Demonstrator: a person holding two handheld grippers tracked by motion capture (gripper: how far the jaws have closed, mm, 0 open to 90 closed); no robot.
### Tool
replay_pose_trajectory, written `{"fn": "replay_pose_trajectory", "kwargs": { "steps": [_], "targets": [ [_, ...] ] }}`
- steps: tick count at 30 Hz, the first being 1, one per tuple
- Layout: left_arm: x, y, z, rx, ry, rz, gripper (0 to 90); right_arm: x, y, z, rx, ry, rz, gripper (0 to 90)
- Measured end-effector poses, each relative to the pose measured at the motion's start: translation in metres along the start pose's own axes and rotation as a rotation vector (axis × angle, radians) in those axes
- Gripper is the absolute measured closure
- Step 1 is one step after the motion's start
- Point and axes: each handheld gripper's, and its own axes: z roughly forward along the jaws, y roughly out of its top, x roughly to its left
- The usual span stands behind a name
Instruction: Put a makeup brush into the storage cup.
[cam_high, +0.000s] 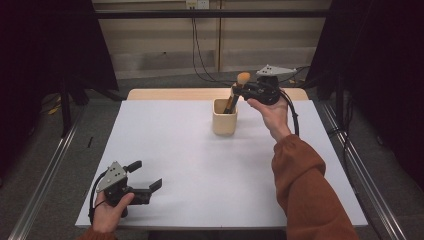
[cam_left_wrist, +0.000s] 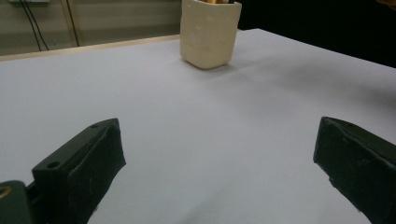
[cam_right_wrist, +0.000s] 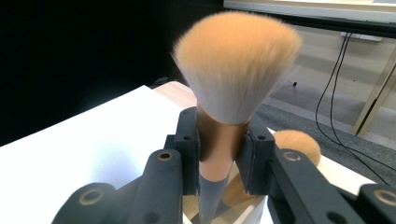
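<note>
Above cup, right gripper clamps brush; table edge near.

Both grippers are black, with blocky two-piece jaws. The left gripper carries a grey three-cornered plate on top, dotted with small dark holes, and a black cable loops from its rear. Its jaw blocks are matte, with a round hole in one upper face. The right gripper bears the same grey plate; a thick black cable curves away behind it. Its linkage arms show brass-ringed pivot holes. A rust-orange sleeve with a gathered cuff sits behind it
</note>
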Motion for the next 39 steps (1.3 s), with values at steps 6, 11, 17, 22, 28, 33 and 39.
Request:
{"fn": "replay_pose_trajectory", "kwargs": {
  "steps": [6,11,17,22,28,33,39],
  "targets": [
    [0.0,0.0,0.0,-0.006,-0.007,-0.002,1.6,0.0,-0.007,0.007,0.023,0.0,-0.012,72.1],
    [0.0,0.0,0.0,-0.008,-0.007,-0.001,1.6,0.001,-0.013,0.012,0.032,0.005,-0.008,72.1],
    [0.0,-0.001,0.0,-0.001,0.004,0.002,1.6,-0.001,-0.022,0.016,0.048,0.004,0.001,72.1],
    [0.0,-0.001,0.001,-0.002,0.0,0.002,1.7,-0.001,-0.028,0.017,0.051,0.001,0.002,72.1],
    [0.0,-0.001,0.0,-0.005,0.002,0.003,1.9,-0.001,-0.035,0.02,0.052,0.001,0.002,72.1],
    [0.0,-0.001,0.0,-0.006,0.005,0.001,1.9,-0.002,-0.04,0.023,0.054,-0.005,0.003,72.1],
    [-0.001,0.0,0.0,-0.015,0.008,0.013,1.9,0.0,-0.046,0.028,0.062,-0.001,0.003,72.1]
  ]
}}
